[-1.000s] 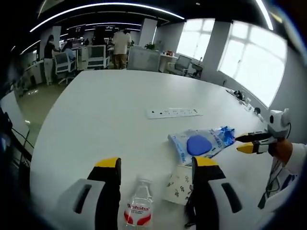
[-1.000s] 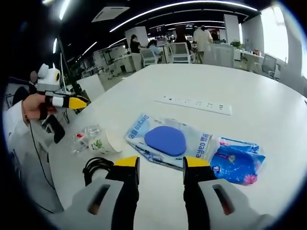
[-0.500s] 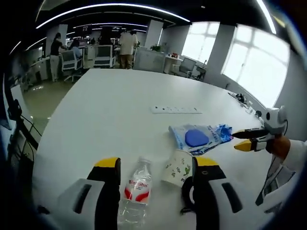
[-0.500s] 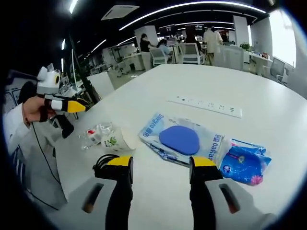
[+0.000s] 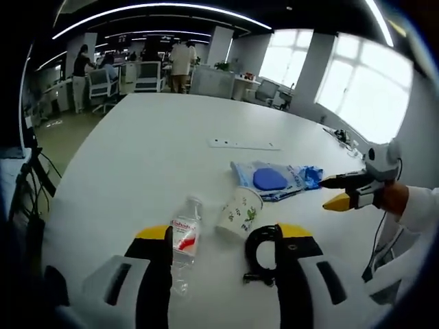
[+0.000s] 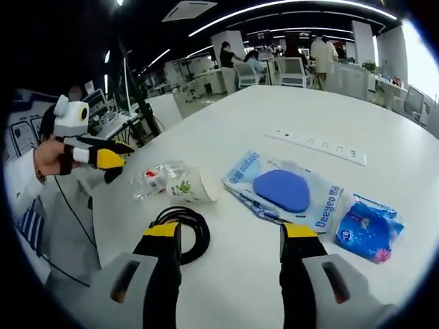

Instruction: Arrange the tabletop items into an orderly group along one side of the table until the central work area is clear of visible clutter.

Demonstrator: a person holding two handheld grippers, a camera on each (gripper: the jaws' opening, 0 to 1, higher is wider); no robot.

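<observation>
On the white table [image 5: 151,144] a clear water bottle [image 5: 182,236] with a red label lies on its side. To its right is a tipped paper cup [image 5: 239,212], with a coiled black cable [image 5: 260,250] nearer to me. Beyond them lie a clear bag with a blue pad [image 5: 267,179] and a blue packet [image 5: 310,176]. My left gripper [image 5: 224,236] is open and empty above the bottle and cable. My right gripper [image 6: 230,233] is open and empty over the cable [image 6: 182,229], short of the bag [image 6: 285,192] and packet [image 6: 367,223]. The cup [image 6: 188,186] and bottle [image 6: 152,181] lie to its left.
A white power strip [image 5: 243,144] lies farther across the table [image 6: 274,110], also seen from the right gripper view [image 6: 319,144]. Each gripper shows in the other's view, hand-held: the right [image 5: 339,192], the left [image 6: 113,154]. Office desks, chairs and standing people fill the background.
Both cameras have drawn back and show more of the near table, including the cable. My right gripper's jaws have spread wider. The items have not moved on the table.
</observation>
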